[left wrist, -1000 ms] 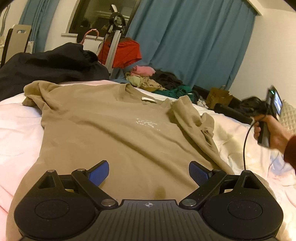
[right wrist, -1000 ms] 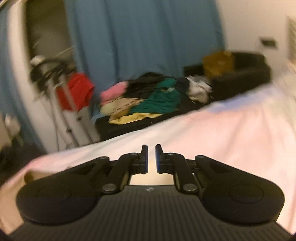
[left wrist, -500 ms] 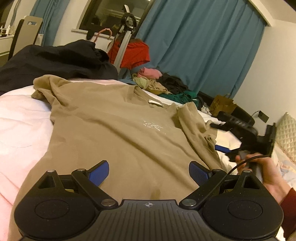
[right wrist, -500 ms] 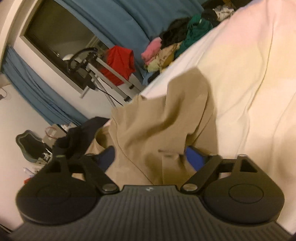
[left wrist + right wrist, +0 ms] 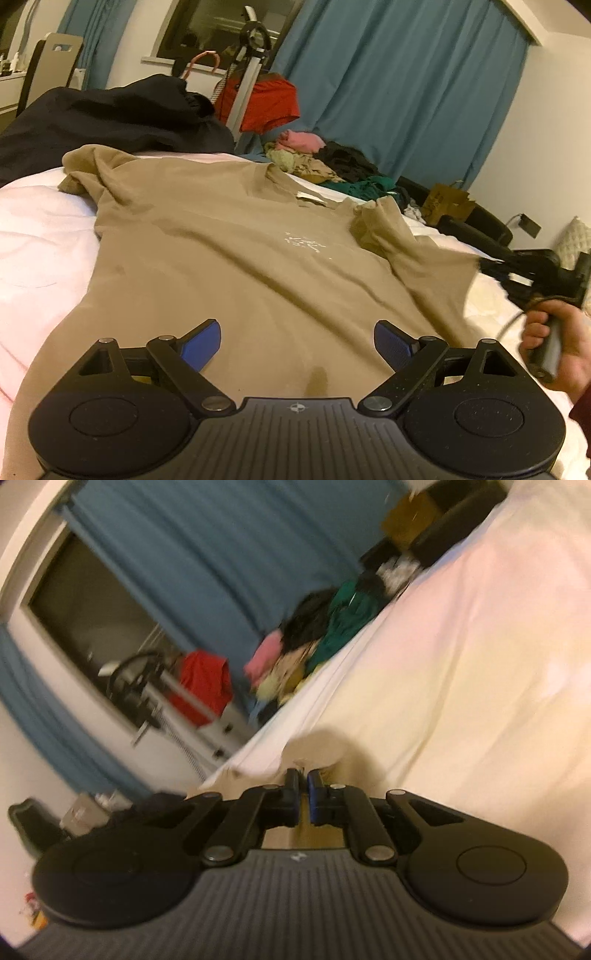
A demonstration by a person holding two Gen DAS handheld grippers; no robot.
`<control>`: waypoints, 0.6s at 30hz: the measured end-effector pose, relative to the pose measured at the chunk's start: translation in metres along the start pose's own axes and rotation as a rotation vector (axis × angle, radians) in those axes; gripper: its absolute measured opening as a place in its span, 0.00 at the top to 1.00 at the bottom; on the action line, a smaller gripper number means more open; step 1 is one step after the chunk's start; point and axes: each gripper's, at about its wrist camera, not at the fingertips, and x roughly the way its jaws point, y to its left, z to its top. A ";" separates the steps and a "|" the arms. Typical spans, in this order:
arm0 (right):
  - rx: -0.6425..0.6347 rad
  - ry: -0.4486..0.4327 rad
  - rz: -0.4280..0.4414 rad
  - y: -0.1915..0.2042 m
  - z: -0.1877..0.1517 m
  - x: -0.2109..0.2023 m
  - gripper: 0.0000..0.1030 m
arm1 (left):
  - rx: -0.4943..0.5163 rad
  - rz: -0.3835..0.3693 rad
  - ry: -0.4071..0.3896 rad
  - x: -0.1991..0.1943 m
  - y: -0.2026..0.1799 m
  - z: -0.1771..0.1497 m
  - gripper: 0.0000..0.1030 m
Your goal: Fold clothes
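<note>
Lying flat across the bed (image 5: 40, 236), a tan shirt (image 5: 229, 258) spreads under the left gripper (image 5: 297, 341), jaws wide apart and empty; toward the bed's right edge, the right gripper (image 5: 303, 788) has just clamped shut on the sleeve (image 5: 439, 258)

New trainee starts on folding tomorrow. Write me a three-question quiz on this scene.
1. True or false: the tan T-shirt lies folded in half on the bed.
2. The right gripper grips the T-shirt's: A sleeve, B hem, C collar?
3. What colour is the garment hanging on the stand by the window?
Key: 1 false, it lies spread out. 2 A; its jaws have just been closing on the sleeve. 3 red.
</note>
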 end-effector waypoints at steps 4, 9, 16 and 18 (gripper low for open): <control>0.079 -0.079 -0.113 -0.040 0.014 -0.038 0.97 | 0.009 -0.010 -0.004 -0.006 -0.003 -0.001 0.12; 0.170 -0.082 -0.221 -0.081 0.011 -0.073 0.94 | 0.036 0.018 -0.011 -0.009 -0.008 -0.003 0.12; 0.186 0.056 -0.054 -0.072 0.001 -0.060 0.54 | 0.032 0.038 -0.012 -0.019 -0.009 -0.003 0.11; 0.145 0.055 -0.038 -0.065 0.001 -0.052 0.35 | 0.033 0.042 -0.008 -0.021 -0.010 -0.003 0.11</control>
